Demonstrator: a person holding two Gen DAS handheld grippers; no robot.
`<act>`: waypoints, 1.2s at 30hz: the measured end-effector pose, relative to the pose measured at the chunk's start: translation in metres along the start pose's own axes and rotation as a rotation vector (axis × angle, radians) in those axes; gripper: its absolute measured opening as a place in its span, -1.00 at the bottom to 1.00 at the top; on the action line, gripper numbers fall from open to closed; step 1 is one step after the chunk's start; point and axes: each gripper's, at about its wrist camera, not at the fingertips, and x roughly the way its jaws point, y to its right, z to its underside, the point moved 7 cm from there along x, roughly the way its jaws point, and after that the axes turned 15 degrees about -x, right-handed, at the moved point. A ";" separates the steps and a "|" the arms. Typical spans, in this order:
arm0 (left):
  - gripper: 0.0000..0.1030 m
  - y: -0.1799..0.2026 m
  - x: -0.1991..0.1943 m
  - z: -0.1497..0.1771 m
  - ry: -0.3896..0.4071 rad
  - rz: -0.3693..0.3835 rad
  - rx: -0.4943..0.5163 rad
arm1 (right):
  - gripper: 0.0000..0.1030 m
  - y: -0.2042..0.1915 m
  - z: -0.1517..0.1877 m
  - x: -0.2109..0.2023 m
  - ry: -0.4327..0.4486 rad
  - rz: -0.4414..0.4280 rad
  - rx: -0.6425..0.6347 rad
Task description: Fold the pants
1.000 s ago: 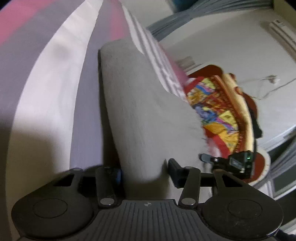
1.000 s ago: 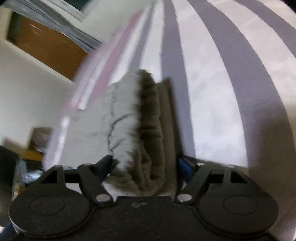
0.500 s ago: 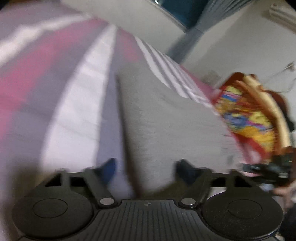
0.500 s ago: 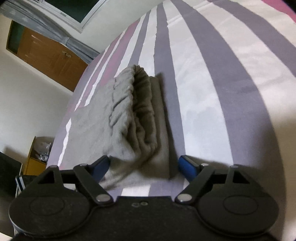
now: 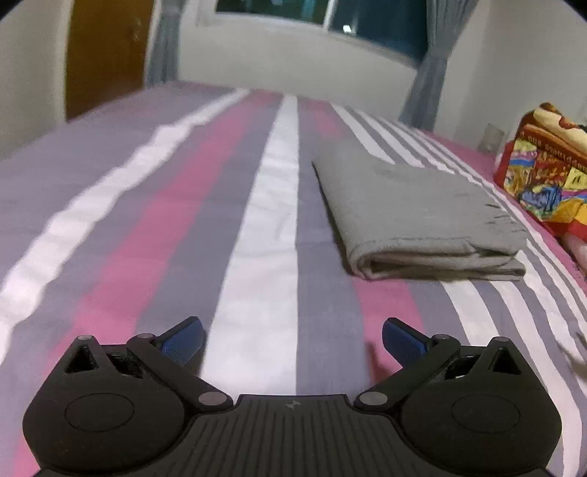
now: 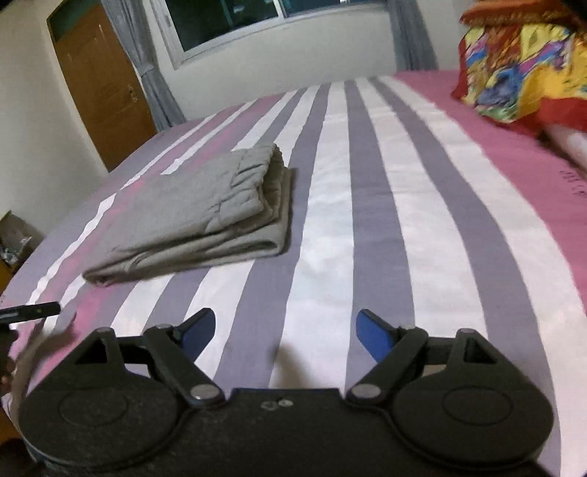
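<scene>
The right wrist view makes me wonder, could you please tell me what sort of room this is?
Most likely a bedroom: grey folded pants lie on a striped bedsheet, with a curtained window and a wooden door behind.

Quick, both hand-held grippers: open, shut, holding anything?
Left hand-held gripper: open, empty, jaws just opened wider, clear of the pants.
Right hand-held gripper: open, empty.
</scene>
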 end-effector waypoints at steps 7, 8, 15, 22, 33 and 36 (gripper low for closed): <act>1.00 -0.032 -0.069 0.027 0.051 -0.045 -0.015 | 0.63 0.012 0.034 -0.038 0.062 0.064 0.141; 1.00 -0.034 -0.080 0.026 0.062 -0.039 -0.020 | 0.63 0.013 0.035 -0.048 0.073 0.080 0.148; 1.00 -0.010 -0.150 0.024 0.119 0.049 -0.006 | 0.63 -0.030 0.020 -0.109 0.140 0.083 0.043; 1.00 0.033 -0.212 0.052 0.134 0.125 0.073 | 0.63 -0.097 0.018 -0.152 0.195 0.014 -0.047; 1.00 0.061 -0.294 0.082 0.220 0.212 0.090 | 0.63 -0.152 0.028 -0.220 0.249 0.063 -0.141; 1.00 0.064 -0.319 0.087 0.253 0.229 0.105 | 0.63 -0.159 0.030 -0.237 0.275 0.039 -0.103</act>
